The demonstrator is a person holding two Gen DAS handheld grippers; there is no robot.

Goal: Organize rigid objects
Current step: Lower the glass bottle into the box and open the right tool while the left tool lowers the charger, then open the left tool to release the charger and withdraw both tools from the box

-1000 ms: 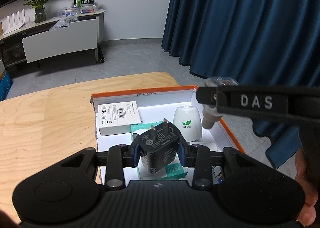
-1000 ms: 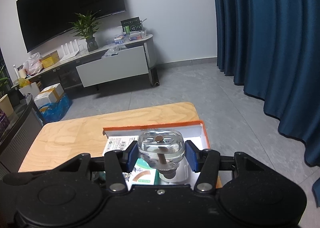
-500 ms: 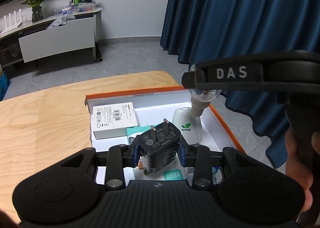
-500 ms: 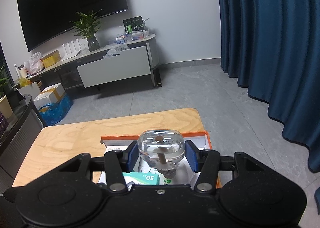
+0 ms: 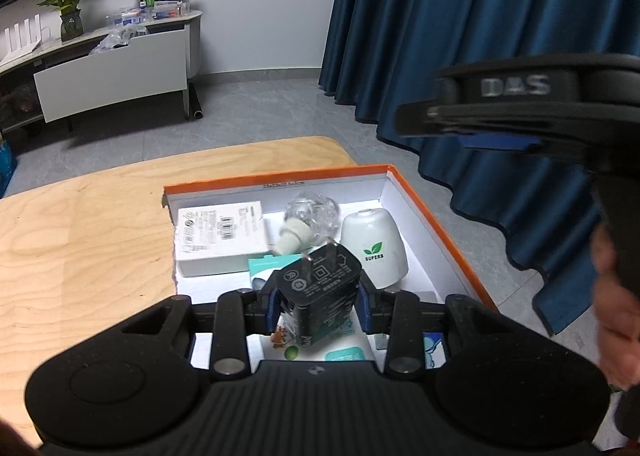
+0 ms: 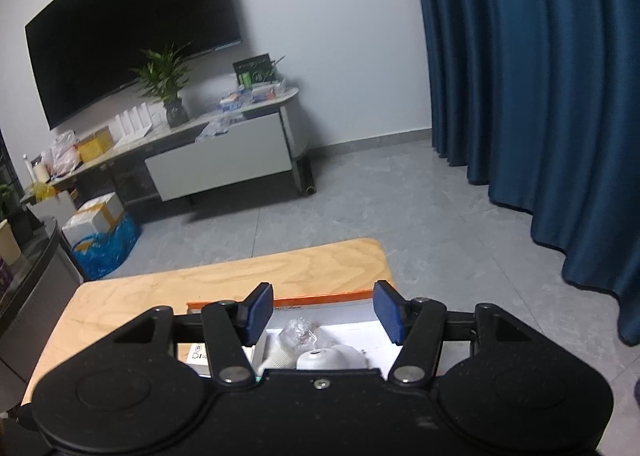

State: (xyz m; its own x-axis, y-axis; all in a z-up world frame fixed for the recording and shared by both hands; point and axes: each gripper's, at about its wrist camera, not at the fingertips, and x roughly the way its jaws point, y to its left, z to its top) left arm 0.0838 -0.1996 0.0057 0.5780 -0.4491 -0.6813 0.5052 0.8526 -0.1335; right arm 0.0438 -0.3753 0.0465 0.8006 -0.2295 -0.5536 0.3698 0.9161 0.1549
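Left wrist view: left hand-held gripper (image 5: pixel 320 298) clamps the black charger (image 5: pixel 318 290) above the orange box (image 5: pixel 436 224); the glass bulb (image 5: pixel 310 216), airborne a second ago, now lies inside.

Right wrist view: right hand-held gripper (image 6: pixel 323 316), earlier gripping that bulb (image 6: pixel 298 332), is opening, empty. One item is stowed.

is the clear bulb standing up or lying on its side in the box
On its side: the clear bulb lies in the orange box, white base toward the white carton.

black charger (image 5: pixel 318 288): clamped upright | clear bulb (image 5: pixel 310 216): apparently tipped in orange box (image 5: pixel 436 224)
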